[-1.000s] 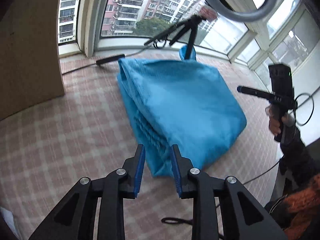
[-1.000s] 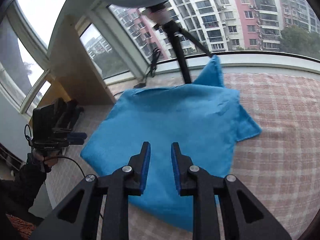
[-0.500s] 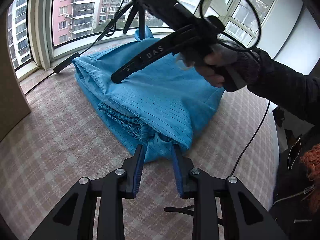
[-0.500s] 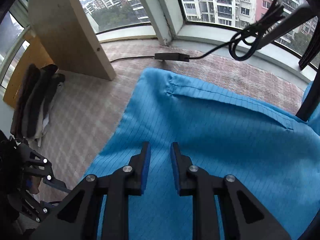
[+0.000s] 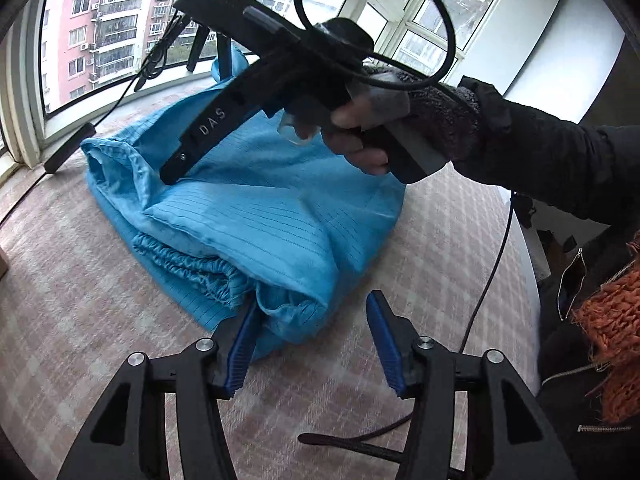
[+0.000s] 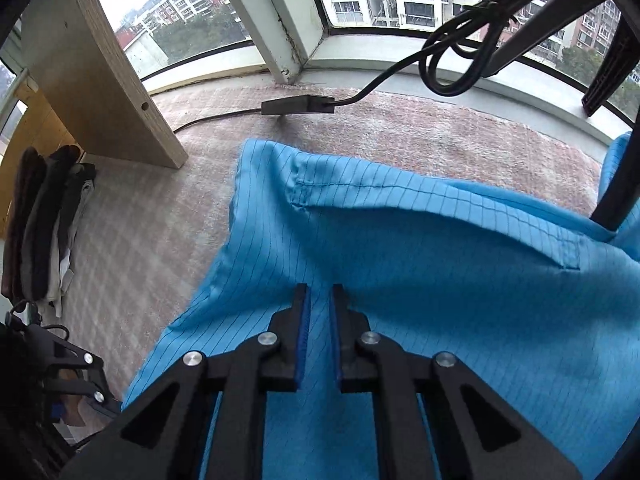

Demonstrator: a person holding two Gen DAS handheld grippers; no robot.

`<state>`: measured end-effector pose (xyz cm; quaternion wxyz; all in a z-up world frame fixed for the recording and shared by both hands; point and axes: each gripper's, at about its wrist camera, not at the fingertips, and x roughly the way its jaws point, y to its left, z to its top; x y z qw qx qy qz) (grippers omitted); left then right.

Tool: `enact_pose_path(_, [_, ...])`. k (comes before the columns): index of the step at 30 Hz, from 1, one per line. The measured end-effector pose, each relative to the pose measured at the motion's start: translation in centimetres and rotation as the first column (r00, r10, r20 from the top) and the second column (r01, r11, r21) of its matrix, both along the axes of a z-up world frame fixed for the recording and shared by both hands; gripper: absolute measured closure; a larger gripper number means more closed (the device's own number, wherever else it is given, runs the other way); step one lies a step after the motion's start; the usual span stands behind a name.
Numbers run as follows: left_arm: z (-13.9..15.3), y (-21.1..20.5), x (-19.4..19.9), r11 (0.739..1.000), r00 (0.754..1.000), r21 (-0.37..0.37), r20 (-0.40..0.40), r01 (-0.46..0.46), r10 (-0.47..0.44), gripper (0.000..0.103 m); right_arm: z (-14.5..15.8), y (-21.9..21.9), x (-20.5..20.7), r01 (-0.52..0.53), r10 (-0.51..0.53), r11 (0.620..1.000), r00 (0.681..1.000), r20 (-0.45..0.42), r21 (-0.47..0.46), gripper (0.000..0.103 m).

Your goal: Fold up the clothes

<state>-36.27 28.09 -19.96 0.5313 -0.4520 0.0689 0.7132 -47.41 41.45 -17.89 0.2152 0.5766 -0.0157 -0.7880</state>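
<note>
A blue pinstriped garment (image 5: 256, 216) lies folded on the pink plaid surface (image 5: 80, 280), its elastic hem (image 5: 188, 264) facing me. My left gripper (image 5: 312, 304) is low at the garment's near corner. Its jaws are opening, the corner bulges between them by the left pad (image 5: 244, 340), and nothing is gripped. A gloved hand (image 5: 436, 116) holds my right gripper (image 5: 172, 172) with its tips down on the garment's far left part. In the right wrist view the right gripper (image 6: 320, 292) has its jaws closing to a narrow slit, with a pinch of blue cloth (image 6: 400, 248) between them.
A tripod (image 5: 200, 48) stands on the garment's far side by the window sill (image 6: 400, 68). A black cable with an adapter block (image 6: 298, 105) lies behind the cloth. A wooden board (image 6: 100, 92) leans at left, beside a pile of dark clothes (image 6: 44, 220). A black strap (image 5: 352, 442) lies near me.
My left jaws spread wider around the near corner. The right gripper swung in from the side, dropped onto the far left of the garment and narrowed its jaws; cloth puckers there.
</note>
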Motion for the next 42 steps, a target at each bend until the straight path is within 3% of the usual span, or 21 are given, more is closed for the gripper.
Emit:
enact_pose_path(3, [-0.1, -0.6, -0.1, 0.997, 0.996, 0.077, 0.084, -0.021, 0.015, 0.084, -0.1, 0.1, -0.1, 0.014, -0.014, 1.0, 1.0, -0.003, -0.001, 0.098])
enact_pose_path(5, [-0.7, -1.1, 0.2, 0.994, 0.986, 0.105, 0.165, -0.022, 0.004, 0.087, -0.2, 0.1, -0.1, 0.028, -0.028, 1.0, 1.0, -0.012, 0.008, 0.103])
enact_pose_path(9, [-3.6, -1.2, -0.1, 0.997, 0.964, -0.001, 0.257, -0.072, 0.069, 0.089, -0.2, -0.1, -0.4, 0.047, -0.047, 0.999, 0.999, -0.018, 0.011, 0.103])
enact_pose_path(11, [-3.6, -1.5, -0.6, 0.994, 0.95, -0.014, 0.294, -0.104, 0.104, 0.09, -0.2, -0.3, -0.4, 0.05, -0.049, 0.999, 0.999, -0.021, 0.021, 0.103])
enact_pose_path(13, [-2.8, -1.8, -0.6, 0.992, 0.949, -0.052, 0.288, -0.118, 0.128, 0.085, 0.0, -0.3, -0.3, 0.039, -0.039, 0.999, 0.999, -0.003, 0.027, 0.1])
enact_pose_path(16, [-0.2, -2.8, 0.0, 0.983, 0.963, -0.101, 0.207, -0.152, 0.171, 0.083, 2.1, 2.2, 1.6, 0.068, -0.069, 0.992, 0.998, -0.001, -0.107, 0.096])
enact_pose_path(18, [1.8, -3.6, -0.1, 0.974, 0.96, -0.102, 0.176, -0.201, 0.217, 0.079, 4.3, 5.2, 4.1, 0.107, -0.119, 0.98, 0.991, -0.067, -0.167, 0.081])
enact_pose_path(19, [2.8, -3.8, -0.2, 0.968, 0.956, -0.096, 0.162, -0.232, 0.245, 0.076, 5.2, 6.8, 5.4, 0.126, -0.146, 0.975, 0.984, -0.099, -0.181, 0.068])
enact_pose_path(23, [5.7, -2.0, -1.9, 0.936, 0.931, -0.048, 0.09, -0.349, 0.352, 0.065, 6.6, 11.6, 9.4, 0.186, -0.218, 0.961, 0.964, -0.15, -0.203, 0.065])
enact_pose_path(26, [4.9, -0.3, -4.5, 0.929, 0.924, -0.028, 0.092, -0.37, 0.371, 0.063, 5.2, 13.5, 9.9, 0.191, -0.221, 0.945, 0.971, -0.088, -0.267, 0.065])
enact_pose_path(30, [0.2, 0.7, -7.6, 0.889, 0.883, -0.151, 0.124, -0.433, 0.452, 0.063, 2.4, 15.9, 9.2, 0.243, -0.264, 0.937, 0.963, -0.049, -0.252, 0.065])
enact_pose_path(32, [-1.4, 0.5, -8.0, 0.879, 0.875, -0.171, 0.129, -0.445, 0.467, 0.066, 0.5, 17.4, 8.5, 0.274, -0.28, 0.923, 0.96, 0.015, -0.271, 0.065])
enact_pose_path(34, [-1.1, 0.1, -7.9, 0.866, 0.86, -0.176, 0.137, -0.468, 0.492, 0.067, 0.0, 18.8, 8.4, 0.311, -0.306, 0.888, 0.949, 0.07, -0.339, 0.065])
enact_pose_path(36, [0.5, -0.5, -7.6, 0.841, 0.838, -0.184, 0.114, -0.509, 0.533, 0.066, 1.8, 20.3, 9.4, 0.319, -0.34, 0.879, 0.94, 0.003, -0.355, 0.065])
enact_pose_path(37, [1.2, -0.9, -7.4, 0.828, 0.827, -0.184, 0.101, -0.53, 0.553, 0.06, 2.8, 21.0, 10.0, 0.323, -0.359, 0.879, 0.932, -0.041, -0.351, 0.059])
enact_pose_path(40, [2.5, -2.3, -7.0, 0.795, 0.796, -0.175, 0.082, -0.581, 0.6, 0.039, 4.2, 22.8, 11.5, 0.37, -0.412, 0.894, 0.9, -0.141, -0.253, 0.024])
enact_pose_path(42, [2.2, -2.6, -7.1, 0.784, 0.784, -0.19, 0.094, -0.59, 0.613, 0.036, 3.8, 23.4, 11.7, 0.385, -0.416, 0.903, 0.895, -0.161, -0.191, 0.023])
